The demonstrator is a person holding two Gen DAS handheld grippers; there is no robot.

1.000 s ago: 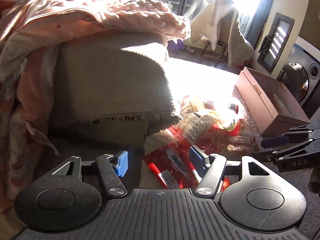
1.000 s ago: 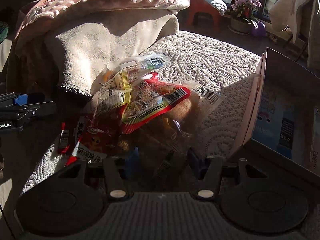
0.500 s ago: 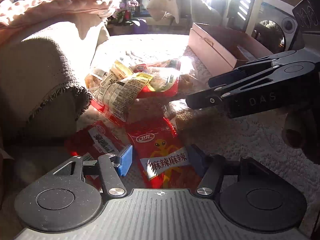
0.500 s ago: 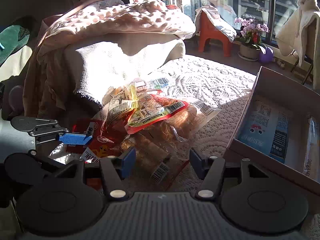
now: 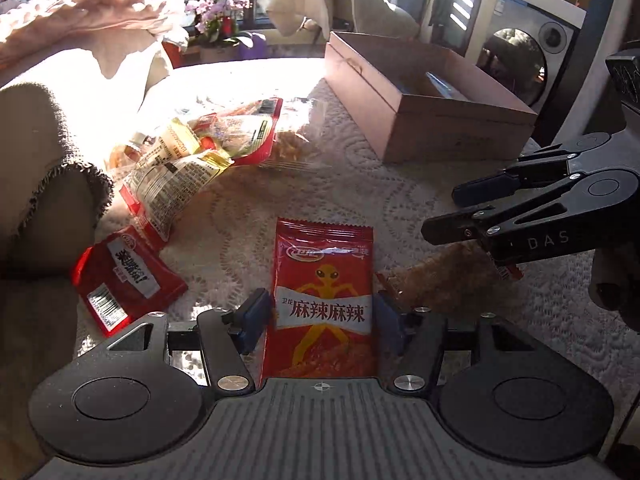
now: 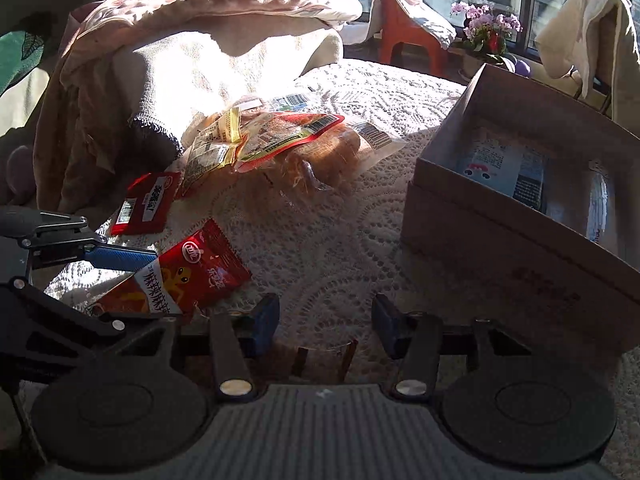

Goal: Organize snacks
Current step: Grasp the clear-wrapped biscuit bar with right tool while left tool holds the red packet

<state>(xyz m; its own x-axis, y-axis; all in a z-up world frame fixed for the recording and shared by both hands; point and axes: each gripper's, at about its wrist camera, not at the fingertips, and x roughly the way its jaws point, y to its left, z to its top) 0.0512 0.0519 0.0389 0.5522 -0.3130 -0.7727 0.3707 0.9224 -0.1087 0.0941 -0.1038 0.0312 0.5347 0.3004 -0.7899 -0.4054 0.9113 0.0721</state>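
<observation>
A red snack packet with an orange alien figure [image 5: 324,300] lies on the white lace cover between the open fingers of my left gripper [image 5: 320,316]; it also shows in the right wrist view [image 6: 188,276]. My right gripper [image 6: 324,320] is open, with a clear bread bag [image 5: 444,280] under it. A smaller red packet [image 5: 124,280] lies to the left. A pile of snack bags [image 5: 208,152] lies beyond. The brown cardboard box [image 5: 424,108] stands at the right, with packets inside [image 6: 516,172].
A beige towel and pink blanket [image 6: 200,40] drape over a cushion at the left. A washing machine [image 5: 520,60] stands behind the box. A flower pot [image 6: 484,36] and a draped chair [image 6: 592,28] stand by the window.
My left gripper has swung right and come down over the alien packet. My right gripper has pulled the bread bag out of the pile, toward the near edge.
</observation>
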